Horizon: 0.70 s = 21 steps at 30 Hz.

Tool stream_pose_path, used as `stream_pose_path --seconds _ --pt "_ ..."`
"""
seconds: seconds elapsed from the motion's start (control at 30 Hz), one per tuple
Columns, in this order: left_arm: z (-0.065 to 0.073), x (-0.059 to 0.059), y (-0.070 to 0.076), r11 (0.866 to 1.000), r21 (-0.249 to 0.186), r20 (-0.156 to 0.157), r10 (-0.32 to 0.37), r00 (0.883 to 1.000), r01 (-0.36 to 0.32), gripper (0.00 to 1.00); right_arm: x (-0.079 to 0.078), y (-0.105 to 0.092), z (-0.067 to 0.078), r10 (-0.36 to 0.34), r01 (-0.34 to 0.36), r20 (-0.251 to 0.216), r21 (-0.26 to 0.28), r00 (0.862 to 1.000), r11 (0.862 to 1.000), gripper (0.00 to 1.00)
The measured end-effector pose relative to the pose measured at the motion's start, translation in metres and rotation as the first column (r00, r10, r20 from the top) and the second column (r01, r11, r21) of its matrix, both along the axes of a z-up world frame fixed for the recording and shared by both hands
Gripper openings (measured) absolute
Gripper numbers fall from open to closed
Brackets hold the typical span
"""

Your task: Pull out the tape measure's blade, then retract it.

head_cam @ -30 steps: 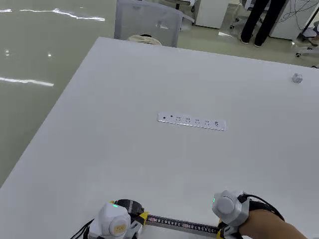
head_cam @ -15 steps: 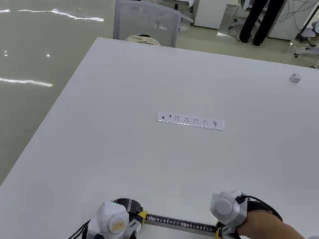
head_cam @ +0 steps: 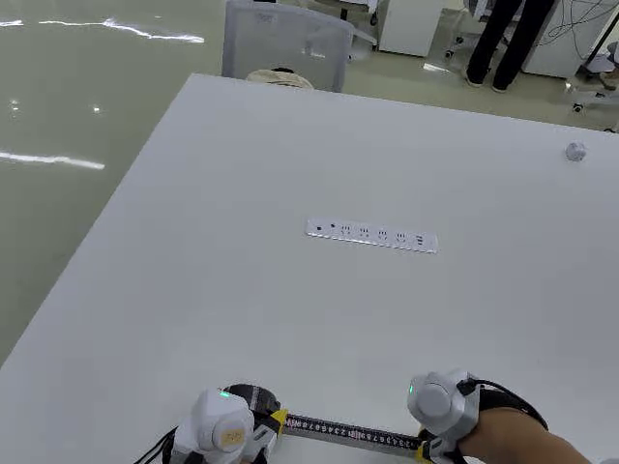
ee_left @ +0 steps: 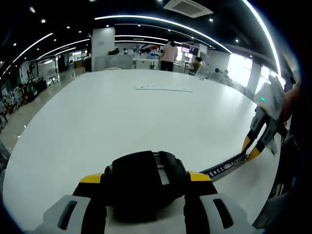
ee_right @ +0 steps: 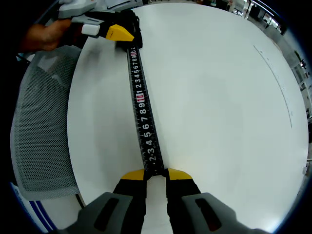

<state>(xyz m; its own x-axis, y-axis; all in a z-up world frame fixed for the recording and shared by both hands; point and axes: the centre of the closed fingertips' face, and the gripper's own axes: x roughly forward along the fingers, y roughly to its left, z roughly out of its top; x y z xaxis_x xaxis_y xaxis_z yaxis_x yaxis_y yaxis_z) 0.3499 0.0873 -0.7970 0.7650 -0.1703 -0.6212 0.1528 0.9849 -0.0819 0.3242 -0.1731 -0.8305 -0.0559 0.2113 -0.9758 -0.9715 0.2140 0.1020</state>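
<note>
Blade lies drawn out flat along the table, stretched between your two grippers at the near edge.

Your left gripper has its yellow-tipped fingers pressed against both sides of the black case, gripping it between them. The case sits low over the table. You cannot tell whether it touches the top.

Your right gripper pinches the blade's free end, with its two tips closed on it just below the lowest numbers. The printed scale climbs away from those tips toward the case, and a red-marked 10 sits more than halfway along.

In the left gripper view the blade leaves the case to the right and reaches the right gripper, whose tips point down at the table. In the head view the grippers sit well apart at the bottom of the picture, with the blade bridging them. Your forearm shows behind the right one.

A white socket strip lies mid-table, well apart from both grippers. A small pale lump rests near the far right edge. A grey mesh chair stands at the far end of the table, and a person stands on the floor beyond it.
</note>
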Motion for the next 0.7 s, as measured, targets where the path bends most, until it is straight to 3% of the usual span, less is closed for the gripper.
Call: stream_pose_path --seconds 0.7 --pt "-0.0007 0.0006 0.0001 1.000 -0.006 -0.005 -0.003 1.000 0.003 0.61 0.0001 0.0077 0.0000 -0.003 0.003 0.003 -0.003 1.000 1.000 0.15"
